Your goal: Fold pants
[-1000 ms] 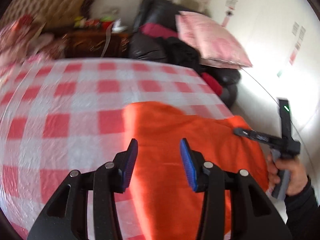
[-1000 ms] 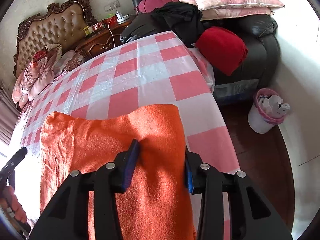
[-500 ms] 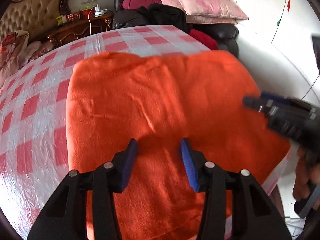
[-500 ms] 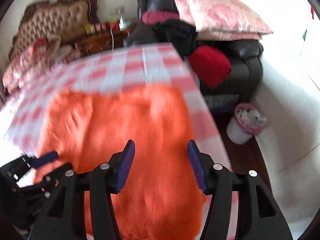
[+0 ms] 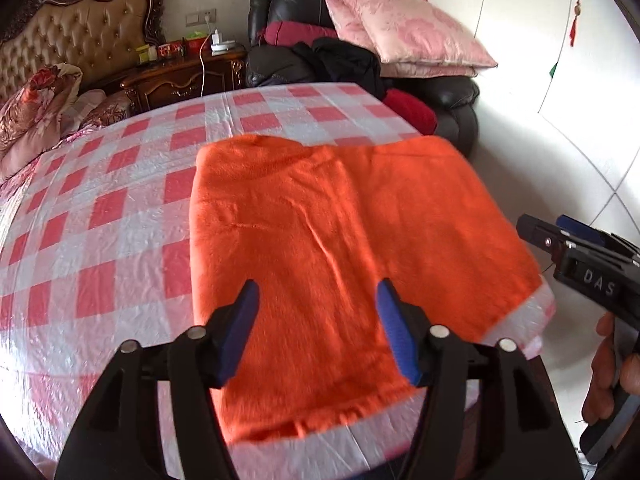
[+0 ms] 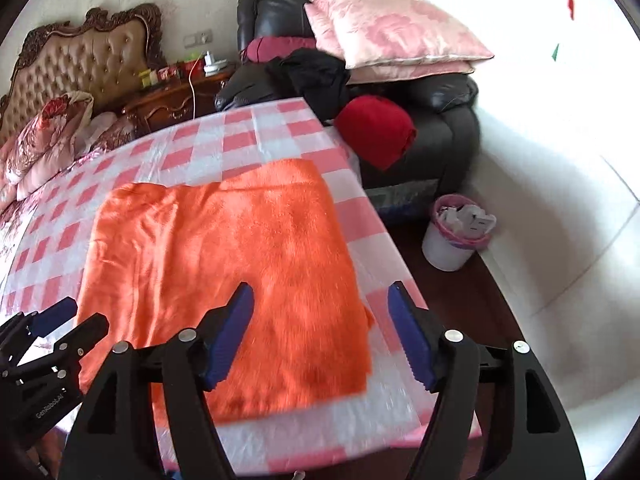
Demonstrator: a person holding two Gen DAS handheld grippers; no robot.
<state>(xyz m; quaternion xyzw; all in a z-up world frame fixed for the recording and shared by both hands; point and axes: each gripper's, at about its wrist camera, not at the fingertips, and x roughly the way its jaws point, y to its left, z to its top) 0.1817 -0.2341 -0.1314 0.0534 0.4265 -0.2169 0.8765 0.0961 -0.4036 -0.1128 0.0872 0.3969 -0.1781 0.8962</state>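
The orange pants (image 5: 328, 240) lie folded flat into a rough rectangle near the front edge of the red-and-white checked table (image 5: 112, 216). My left gripper (image 5: 318, 330) hovers above their near part, its jaws opening with nothing between them. In the right wrist view the same pants (image 6: 224, 272) spread across the table, and my right gripper (image 6: 320, 334) hangs above their near right corner, jaws opening and empty. The right gripper (image 5: 576, 256) also shows at the right edge of the left wrist view, held by a hand (image 5: 608, 364). The left gripper (image 6: 48, 336) shows at the lower left of the right wrist view.
A black leather armchair (image 6: 432, 120) with pink pillows (image 6: 384, 32), dark clothes and a red bundle (image 6: 376, 128) stands behind the table. A white bin (image 6: 456, 232) with a pink liner sits on the floor to the right. A bed headboard (image 5: 76, 36) and nightstand (image 5: 180, 80) are at the back left.
Both grippers have let go of the pants, drawn back toward the near edge and opened wider. The pants now lie flat on the table.
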